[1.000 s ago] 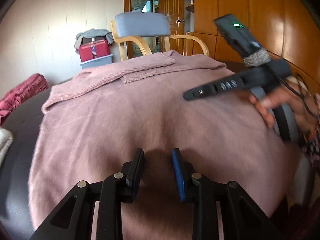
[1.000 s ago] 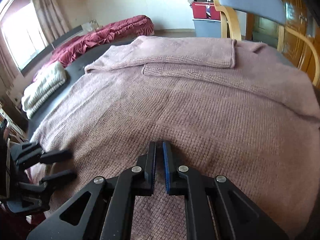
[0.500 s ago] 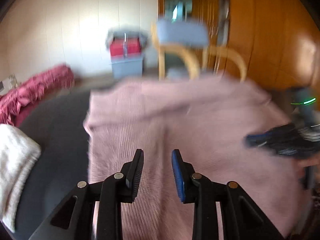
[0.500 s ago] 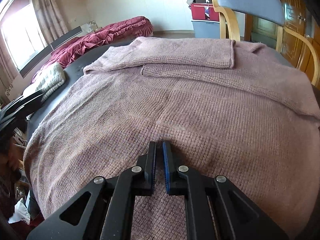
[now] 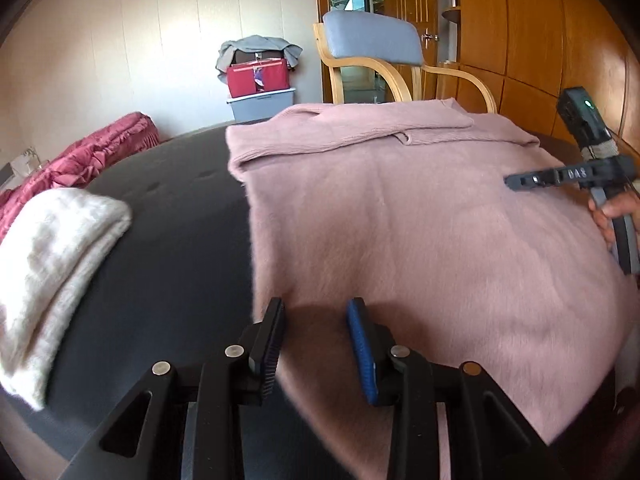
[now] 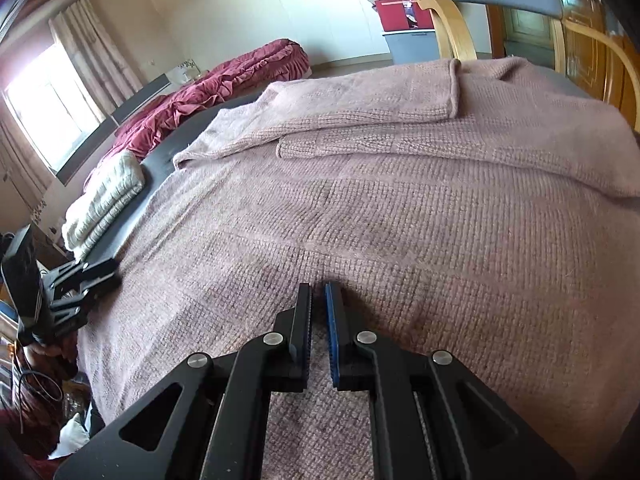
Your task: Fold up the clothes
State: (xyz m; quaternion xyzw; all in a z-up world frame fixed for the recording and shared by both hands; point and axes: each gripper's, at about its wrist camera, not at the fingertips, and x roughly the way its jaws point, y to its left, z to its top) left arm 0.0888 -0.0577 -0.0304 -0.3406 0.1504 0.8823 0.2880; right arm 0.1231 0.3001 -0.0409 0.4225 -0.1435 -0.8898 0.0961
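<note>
The pink knitted sweater [image 5: 420, 220] lies spread flat on the dark round table [image 5: 168, 216], both sleeves already folded across its far end, nearest the blue-backed chair [image 5: 372, 40].

Change noted: a second ago the left gripper [image 5: 316, 344] hovered over the middle of the sweater; it now stands at the sweater's left side edge, near the hem. Its jaws are opening, one finger over bare table, the other over the knit, so the edge runs between them. The pads do not press on the fabric.

The right gripper [image 6: 318, 320] has kept its place over the sweater's near right part, jaws pressed almost together. Whether a pinch of knit sits between them cannot be told.

Judgement: the left claw is set to take the side edge, which points to a lengthwise fold of the body as the next step.

A folded white knit [image 5: 52, 268] rests on the table, left of the sweater and well apart.
</note>
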